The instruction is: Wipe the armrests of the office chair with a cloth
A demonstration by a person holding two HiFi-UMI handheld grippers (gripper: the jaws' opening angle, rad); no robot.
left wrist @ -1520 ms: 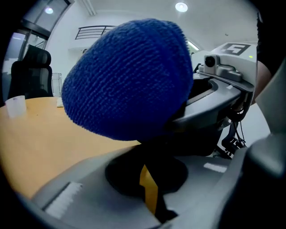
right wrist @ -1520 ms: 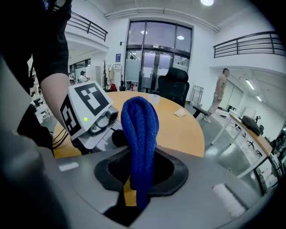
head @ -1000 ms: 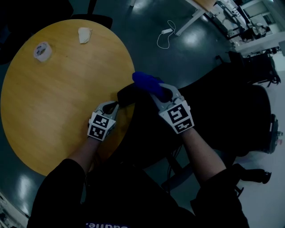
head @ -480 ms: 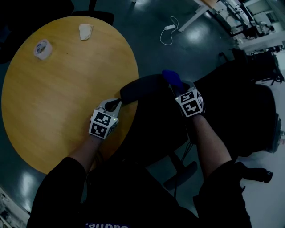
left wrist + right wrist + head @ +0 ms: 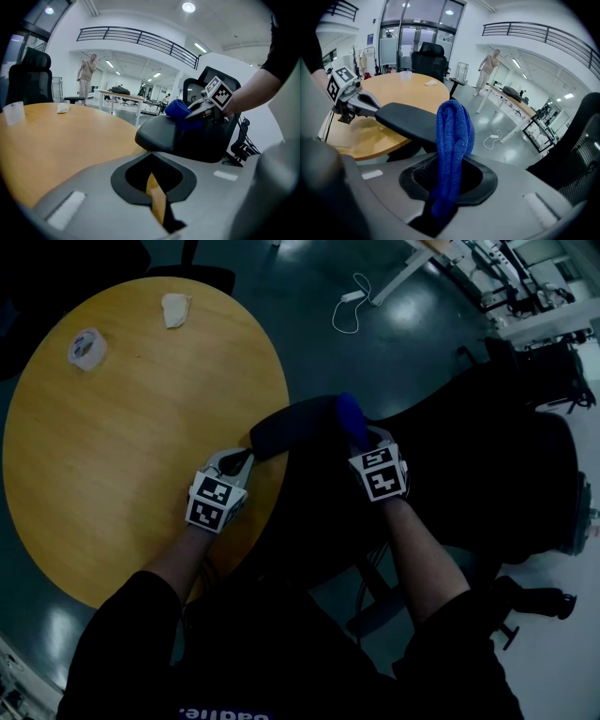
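Head view: 1 round wooden table [image 5: 112,446] w/ 2 small white items [image 5: 87,348] on its far side. 1 black padded armrest [image 5: 295,427] is seen at the table's edge. 1 blue microfibre cloth [image 5: 352,418] is held on its right end by the right gripper [image 5: 361,437]. The left gripper [image 5: 246,458] is seen at the armrest's left tip.

Left gripper view: jaws are squeezed together, nothing caught btwn them.

Right gripper view: the cloth is pinched btwn the jaws, bunched upright. 1 person [image 5: 487,63] is seen standing far back.
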